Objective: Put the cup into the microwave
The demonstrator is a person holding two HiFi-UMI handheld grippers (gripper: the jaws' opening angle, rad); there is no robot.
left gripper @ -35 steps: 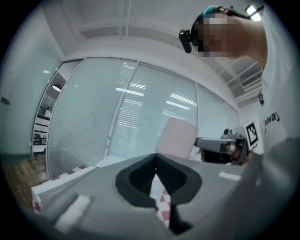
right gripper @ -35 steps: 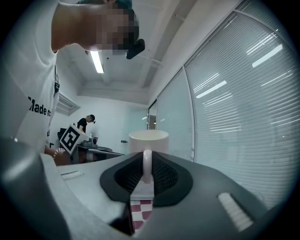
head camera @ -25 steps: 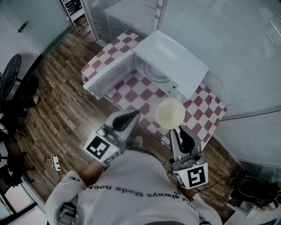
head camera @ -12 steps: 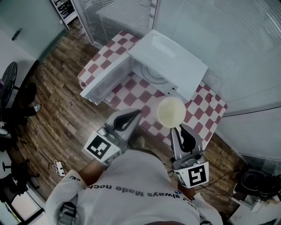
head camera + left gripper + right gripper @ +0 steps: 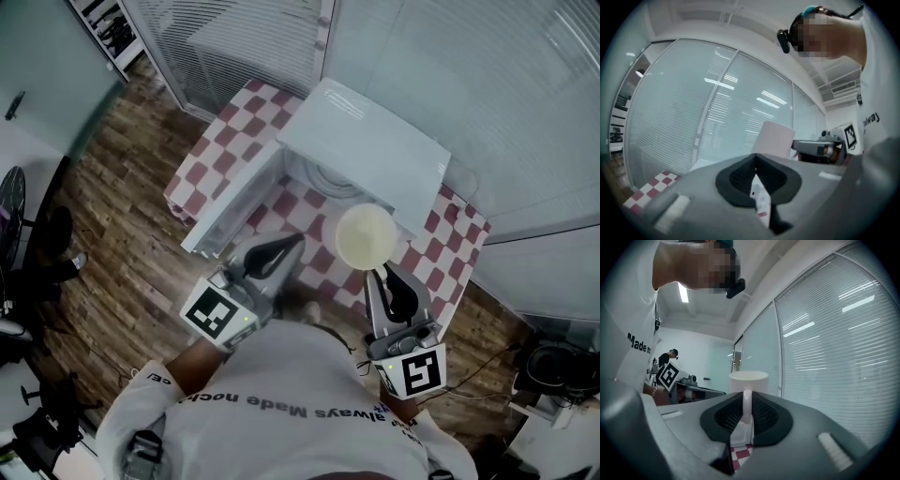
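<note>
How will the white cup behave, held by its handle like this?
The cup looks rigid, probably ceramic, so likely breakable if knocked on the microwave. Pinched only at its thin handle by the right gripper, it may swivel or sag. It seems empty, so fairly light.

Cream cup point(image 5: 365, 239) upright, handle in right claw point(image 5: 380, 274); wht microwave point(image 5: 366, 150) beyond, open.

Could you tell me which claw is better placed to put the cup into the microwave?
The right claw: it holds the cup by its handle, in front of the open microwave. The left claw is shut and empty.
</note>
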